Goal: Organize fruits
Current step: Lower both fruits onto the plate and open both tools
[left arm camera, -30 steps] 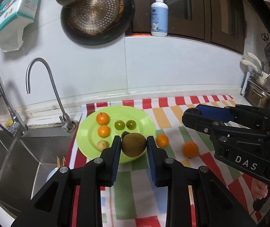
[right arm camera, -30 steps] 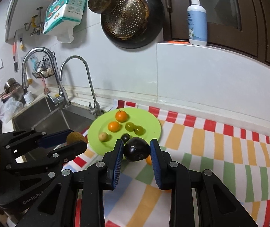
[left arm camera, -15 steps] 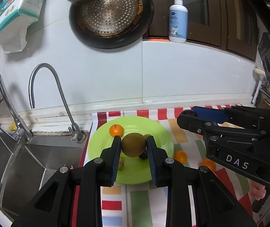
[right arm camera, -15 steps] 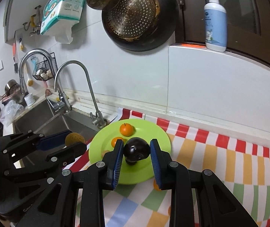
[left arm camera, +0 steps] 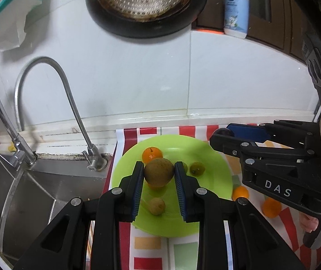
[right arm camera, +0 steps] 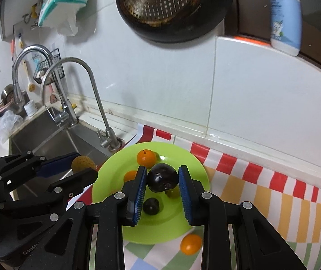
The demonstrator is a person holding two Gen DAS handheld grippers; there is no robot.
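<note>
My left gripper [left arm camera: 158,174] is shut on a brown round fruit [left arm camera: 158,172] and holds it above the green plate [left arm camera: 214,171]. My right gripper [right arm camera: 162,178] is shut on a dark purple plum [right arm camera: 162,177], also above the plate [right arm camera: 171,220]. On the plate lie oranges [left arm camera: 151,153], small green fruits [left arm camera: 197,168], a small tan fruit [left arm camera: 156,205] and a dark plum [right arm camera: 151,205]. Two oranges [left arm camera: 271,207] lie on the striped cloth to the plate's right; one shows in the right wrist view [right arm camera: 190,244]. The right gripper also shows in the left wrist view [left arm camera: 225,132], the left in the right wrist view [right arm camera: 84,163].
A steel sink [left arm camera: 25,193] with two taps [left arm camera: 70,103] lies left of the plate. The tiled wall [left arm camera: 160,78] stands close behind. A perforated pan [left arm camera: 147,2] hangs above, a lotion bottle [left arm camera: 236,9] stands on the ledge. The striped cloth [right arm camera: 273,202] runs right.
Both grippers have moved forward and left, over the plate, still holding their fruits. The wall and taps appear closer.
</note>
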